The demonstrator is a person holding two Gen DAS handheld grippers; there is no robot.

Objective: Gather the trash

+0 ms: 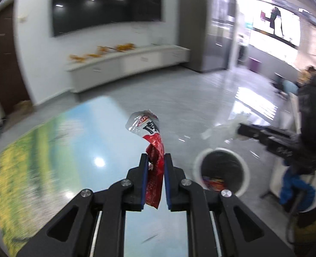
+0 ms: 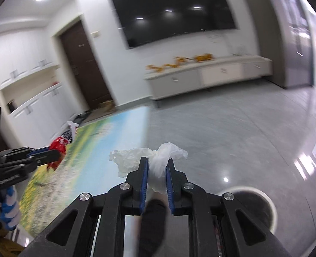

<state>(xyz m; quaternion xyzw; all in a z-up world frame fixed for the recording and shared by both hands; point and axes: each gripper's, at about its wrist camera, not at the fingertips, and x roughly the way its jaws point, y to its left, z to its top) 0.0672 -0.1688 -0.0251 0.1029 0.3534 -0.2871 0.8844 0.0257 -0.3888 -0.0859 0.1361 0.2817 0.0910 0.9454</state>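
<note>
My left gripper (image 1: 155, 156) is shut on a red and white snack wrapper (image 1: 152, 141) that sticks up above the blue pads. It hangs over the glossy table with a landscape print (image 1: 50, 150). The right gripper (image 2: 157, 160) is shut on a crumpled white plastic bag (image 2: 158, 156). In the left wrist view the right gripper (image 1: 241, 128) and its white plastic bag (image 1: 224, 126) hover just above and behind a white-rimmed trash bin (image 1: 221, 171) lined in black. The bin (image 2: 256, 205) also appears low right in the right wrist view, where the left gripper (image 2: 50, 156) holds the wrapper (image 2: 58, 147) at far left.
A grey tiled floor (image 2: 233, 132) spreads beyond the table. A low white cabinet (image 1: 128, 64) with orange items stands under a wall TV (image 1: 106, 4). A dark door (image 2: 83, 64) and white cupboards (image 2: 29, 107) are on the left. A person (image 1: 310, 107) stands at the right.
</note>
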